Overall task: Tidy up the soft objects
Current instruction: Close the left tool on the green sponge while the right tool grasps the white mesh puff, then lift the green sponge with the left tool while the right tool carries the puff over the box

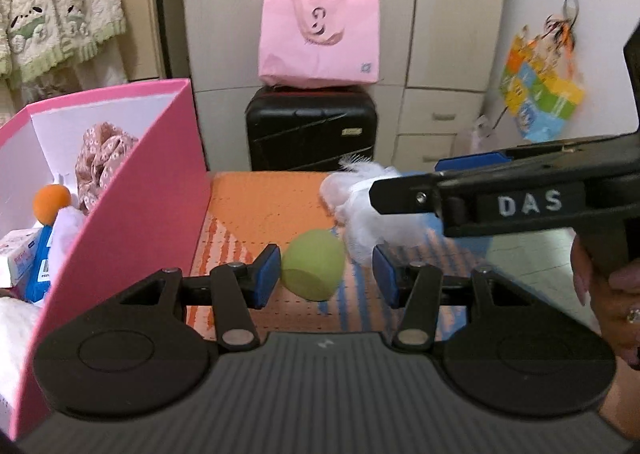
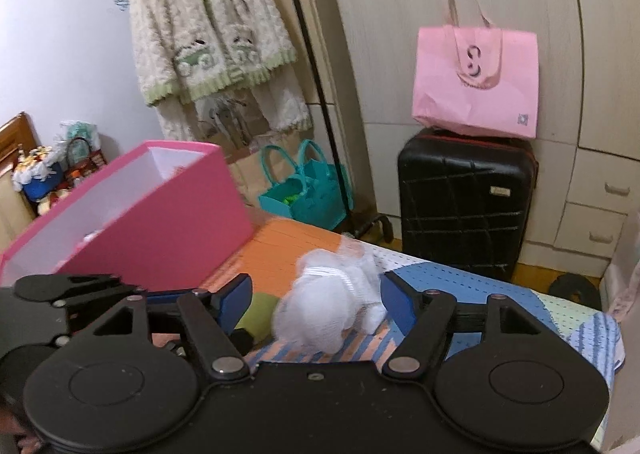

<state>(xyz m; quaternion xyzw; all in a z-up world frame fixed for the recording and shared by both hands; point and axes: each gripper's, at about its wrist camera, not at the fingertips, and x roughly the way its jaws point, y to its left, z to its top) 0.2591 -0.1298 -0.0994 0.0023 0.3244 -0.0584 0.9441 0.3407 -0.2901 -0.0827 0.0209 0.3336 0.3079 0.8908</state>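
Note:
A green soft ball lies on the patterned mat between the blue pads of my left gripper, which stands open with a gap on the right side. A white fluffy toy sits between the fingers of my right gripper, also open, with room on both sides. In the left wrist view the right gripper reaches in from the right over the white toy. The green ball shows partly behind the right gripper's left finger. A pink box stands to the left, holding patterned fabric and an orange ball.
A black suitcase with a pink tote on top stands behind the mat, against the wardrobe. Teal bags sit on the floor under a hanging fluffy jacket. A person's hand holds the right gripper's handle.

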